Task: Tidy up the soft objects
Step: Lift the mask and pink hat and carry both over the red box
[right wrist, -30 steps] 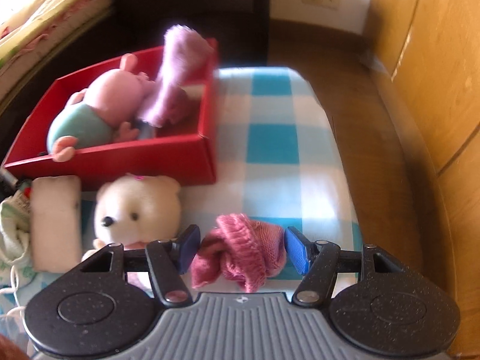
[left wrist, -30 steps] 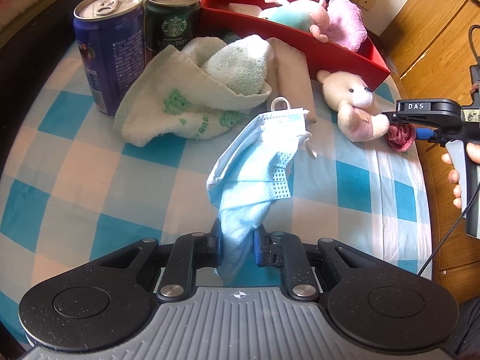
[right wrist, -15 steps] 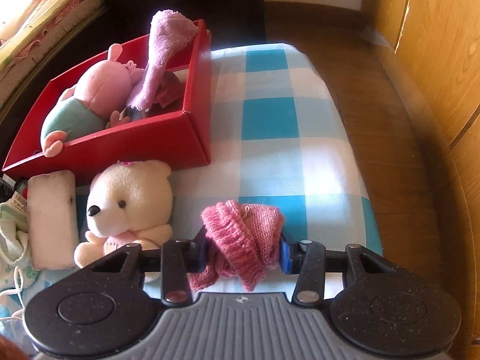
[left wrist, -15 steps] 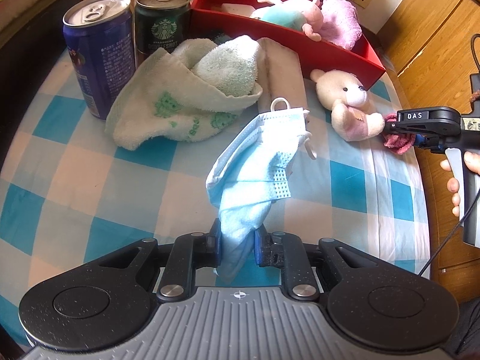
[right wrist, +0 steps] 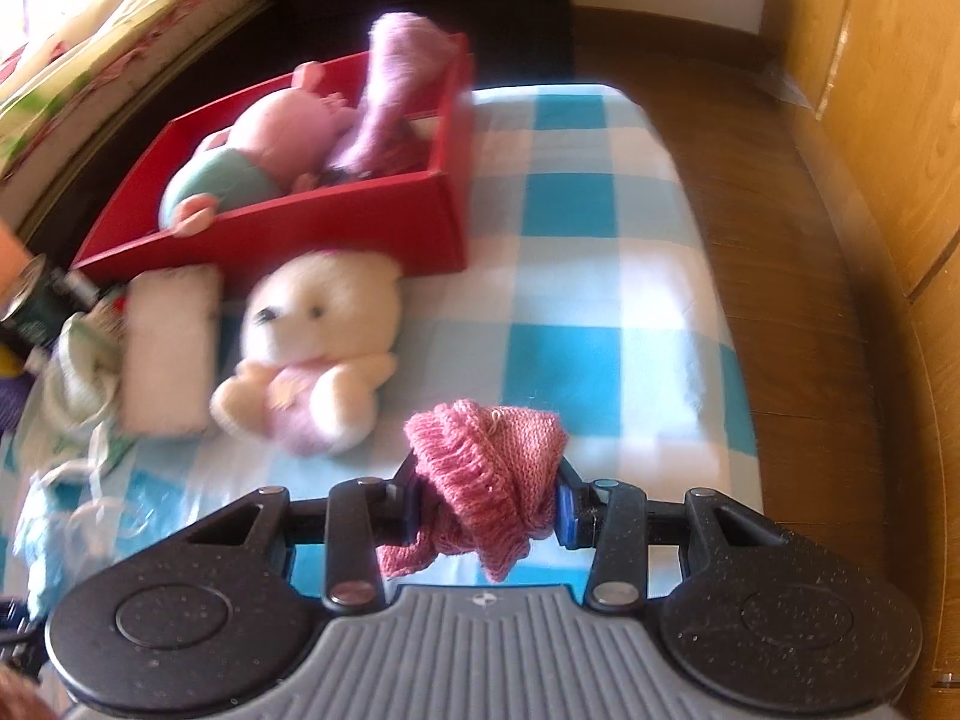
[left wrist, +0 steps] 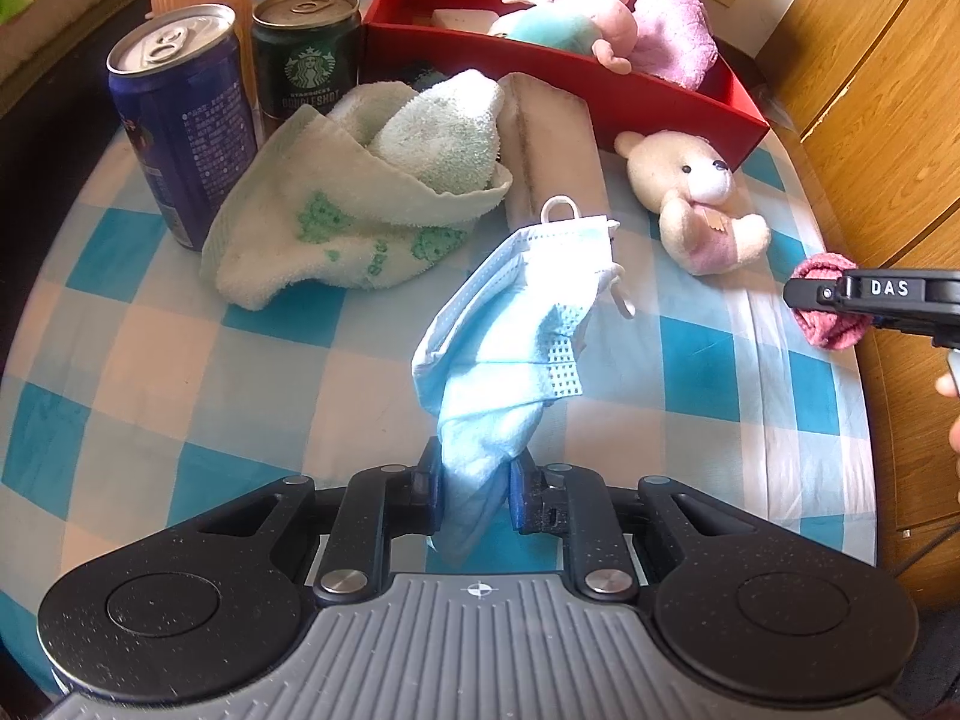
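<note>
Blue-and-white checked cloth (left wrist: pixel 288 372) covers the bench. My left gripper (left wrist: pixel 471 495) has its jaws clamped on a pale blue face mask (left wrist: pixel 516 336), which stands up crumpled above the cloth, ear loops dangling. My right gripper (right wrist: pixel 486 507) has its jaws clamped on a pink knitted piece (right wrist: pixel 489 468); the jaws have just been closing, and the knit is bunched between the pads, its ends hanging below. In the left wrist view that gripper shows at the right edge, marked DAS, with the pink knit in it over the bench's right edge.

Red box (left wrist: pixel 606 81) sits at the far side of the bench. Inside it lie a pink and teal plush (left wrist: pixel 570 30) and a fluffy lilac piece (left wrist: pixel 675 39). Just in front of the box, on the cloth, lies a cream teddy bear (left wrist: pixel 696 198) in a pink top. Beside it lies a pale oblong pad (left wrist: pixel 555 150), and touching that a crumpled cream towel (left wrist: pixel 360 198) with green print. Two cans stand behind the towel: a blue can (left wrist: pixel 186 120) and a dark green can (left wrist: pixel 306 54).

Right wrist view is blurred.
</note>
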`<state>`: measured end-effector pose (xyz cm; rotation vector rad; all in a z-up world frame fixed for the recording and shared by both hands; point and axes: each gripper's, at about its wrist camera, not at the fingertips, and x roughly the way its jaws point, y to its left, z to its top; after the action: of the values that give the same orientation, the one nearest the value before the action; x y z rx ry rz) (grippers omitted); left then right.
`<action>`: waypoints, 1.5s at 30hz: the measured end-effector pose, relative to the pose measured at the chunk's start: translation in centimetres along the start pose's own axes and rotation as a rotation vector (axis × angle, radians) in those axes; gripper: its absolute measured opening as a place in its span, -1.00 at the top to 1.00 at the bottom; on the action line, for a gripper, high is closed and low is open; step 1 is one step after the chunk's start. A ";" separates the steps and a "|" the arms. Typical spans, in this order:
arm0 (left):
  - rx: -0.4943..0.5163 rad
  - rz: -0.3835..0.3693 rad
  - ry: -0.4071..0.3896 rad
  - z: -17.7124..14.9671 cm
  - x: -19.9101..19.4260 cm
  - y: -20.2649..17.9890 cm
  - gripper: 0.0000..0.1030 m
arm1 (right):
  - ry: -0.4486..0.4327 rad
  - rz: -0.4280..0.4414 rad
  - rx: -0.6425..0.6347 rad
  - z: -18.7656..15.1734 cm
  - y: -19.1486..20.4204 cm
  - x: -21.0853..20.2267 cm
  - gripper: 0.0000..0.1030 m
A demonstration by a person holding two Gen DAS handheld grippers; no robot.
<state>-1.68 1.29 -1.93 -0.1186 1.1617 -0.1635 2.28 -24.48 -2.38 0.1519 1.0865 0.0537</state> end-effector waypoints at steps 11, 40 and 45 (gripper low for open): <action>0.010 -0.010 -0.003 -0.5 -0.5 -0.7 0.63 | 0.023 0.045 -0.080 -3.4 1.8 -2.1 0.65; 0.068 0.035 -0.388 6.8 -7.7 -6.5 0.55 | -0.379 0.111 -0.220 0.8 8.2 -12.5 0.65; 0.046 0.030 -0.415 8.3 -7.9 -6.6 0.55 | -0.428 0.103 -0.217 2.2 8.3 -13.0 0.65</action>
<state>2.42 -3.60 9.62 -0.0885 0.7454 -0.1313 -1.54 -17.99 11.32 0.0210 0.6401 0.2211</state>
